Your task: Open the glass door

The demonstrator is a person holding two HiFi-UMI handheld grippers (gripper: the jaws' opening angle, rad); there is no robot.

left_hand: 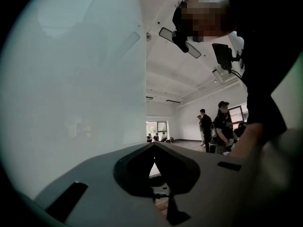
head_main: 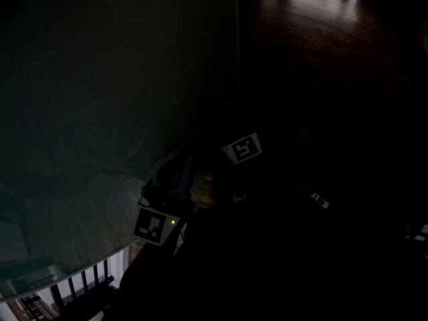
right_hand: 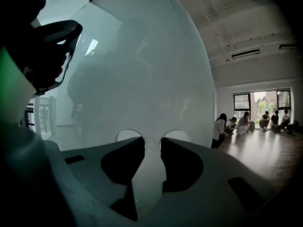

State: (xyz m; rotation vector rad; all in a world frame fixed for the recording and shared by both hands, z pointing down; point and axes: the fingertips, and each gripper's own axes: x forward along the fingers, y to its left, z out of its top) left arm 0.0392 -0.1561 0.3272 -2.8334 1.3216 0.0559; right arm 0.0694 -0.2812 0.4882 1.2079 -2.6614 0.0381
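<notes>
Head view: the frosted glass door (head_main: 100, 112) filled the dim left half, with the left gripper (head_main: 172, 174) and right gripper (head_main: 241, 149) by its right edge. Left gripper view: fingers (left_hand: 135, 171) closed, empty, door edge just beside them. Right gripper view: fingers (right_hand: 120, 167) apart, facing the pane.

Dark wood-plank floor (head_main: 321, 52): head view, 12–3 o'clock, glossy with light reflections. Right gripper view: people seated (right_hand: 246, 122) on floor, 3 o'clock.

Tall, pale frosted glass door (right_hand: 142, 79), upright and translucent, with dim reflections on its surface. One straight vertical edge is exposed on the right.
</notes>
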